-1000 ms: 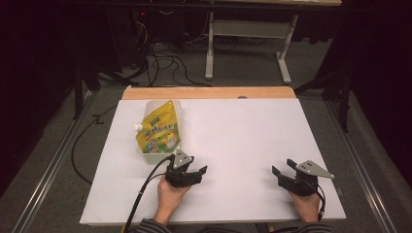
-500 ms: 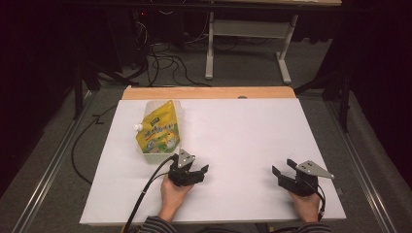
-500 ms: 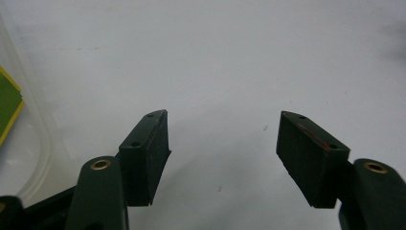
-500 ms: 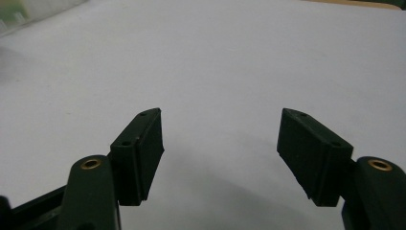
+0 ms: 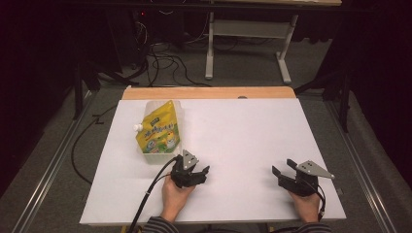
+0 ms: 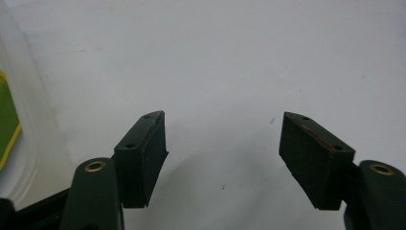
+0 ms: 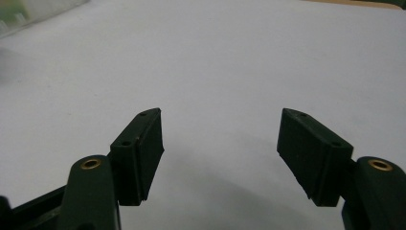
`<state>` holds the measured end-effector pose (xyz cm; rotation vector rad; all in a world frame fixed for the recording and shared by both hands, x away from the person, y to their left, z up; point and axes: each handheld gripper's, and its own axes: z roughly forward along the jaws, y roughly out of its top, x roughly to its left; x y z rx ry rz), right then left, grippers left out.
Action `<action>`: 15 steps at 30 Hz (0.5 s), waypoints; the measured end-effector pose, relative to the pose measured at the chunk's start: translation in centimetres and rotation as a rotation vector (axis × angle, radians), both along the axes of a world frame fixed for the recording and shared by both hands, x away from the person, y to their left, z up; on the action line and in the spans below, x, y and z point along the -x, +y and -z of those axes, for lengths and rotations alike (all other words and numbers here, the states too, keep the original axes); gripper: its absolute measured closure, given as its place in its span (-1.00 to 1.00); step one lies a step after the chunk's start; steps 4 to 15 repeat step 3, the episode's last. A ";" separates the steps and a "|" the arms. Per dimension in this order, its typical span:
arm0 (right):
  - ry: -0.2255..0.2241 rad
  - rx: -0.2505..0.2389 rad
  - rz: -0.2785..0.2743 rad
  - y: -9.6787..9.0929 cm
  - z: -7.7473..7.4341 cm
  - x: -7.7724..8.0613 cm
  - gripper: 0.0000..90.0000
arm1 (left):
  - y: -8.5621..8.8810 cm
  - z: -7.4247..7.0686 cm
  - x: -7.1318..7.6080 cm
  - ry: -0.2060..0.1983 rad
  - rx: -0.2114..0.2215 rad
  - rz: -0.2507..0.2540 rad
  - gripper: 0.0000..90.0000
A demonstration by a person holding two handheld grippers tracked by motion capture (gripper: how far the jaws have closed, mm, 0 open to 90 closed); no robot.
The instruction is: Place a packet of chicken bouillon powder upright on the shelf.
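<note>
The yellow-green pouch (image 5: 158, 130) is lying in a clear plastic tub (image 5: 154, 156) at about ten o'clock on the white table (image 5: 243, 145), its white spout (image 5: 138, 128) pointing toward nine o'clock. In the left gripper view the tub's clear wall (image 6: 24, 134) is showing at nine o'clock, with a strip of the pouch's green print (image 6: 7, 120) behind it.

The left gripper (image 5: 197, 171) is sitting just beside the tub, at roughly five o'clock from it, not touching it. Its jaws are standing wide apart and have just been opening a little further, with nothing but bare table between them (image 6: 222, 143). A black cable (image 5: 148, 199) is trailing from it toward the near edge at six o'clock.

The right gripper (image 5: 284, 170) is resting well apart from the pouch, at about four o'clock on the table, a grey three-cornered plate (image 5: 315, 169) on top. Its jaws are gaping too, holding nothing (image 7: 220, 143). The person's hands are gripping both tools from six o'clock.
</note>
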<state>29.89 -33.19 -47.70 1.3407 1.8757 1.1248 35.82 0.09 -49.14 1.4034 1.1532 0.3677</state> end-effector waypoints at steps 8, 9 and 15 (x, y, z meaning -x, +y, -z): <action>-0.001 -0.004 0.004 0.0 0.0 0.0 -0.26 | -0.1 0.0 0.0 -0.005 -0.004 0.002 -0.23; -0.001 -0.004 0.004 0.0 0.0 0.0 -0.26 | -0.1 0.0 0.0 -0.005 -0.004 0.002 -0.23; -0.001 -0.004 0.004 0.0 0.0 0.0 -0.26 | -0.1 0.0 0.0 -0.005 -0.004 0.002 -0.23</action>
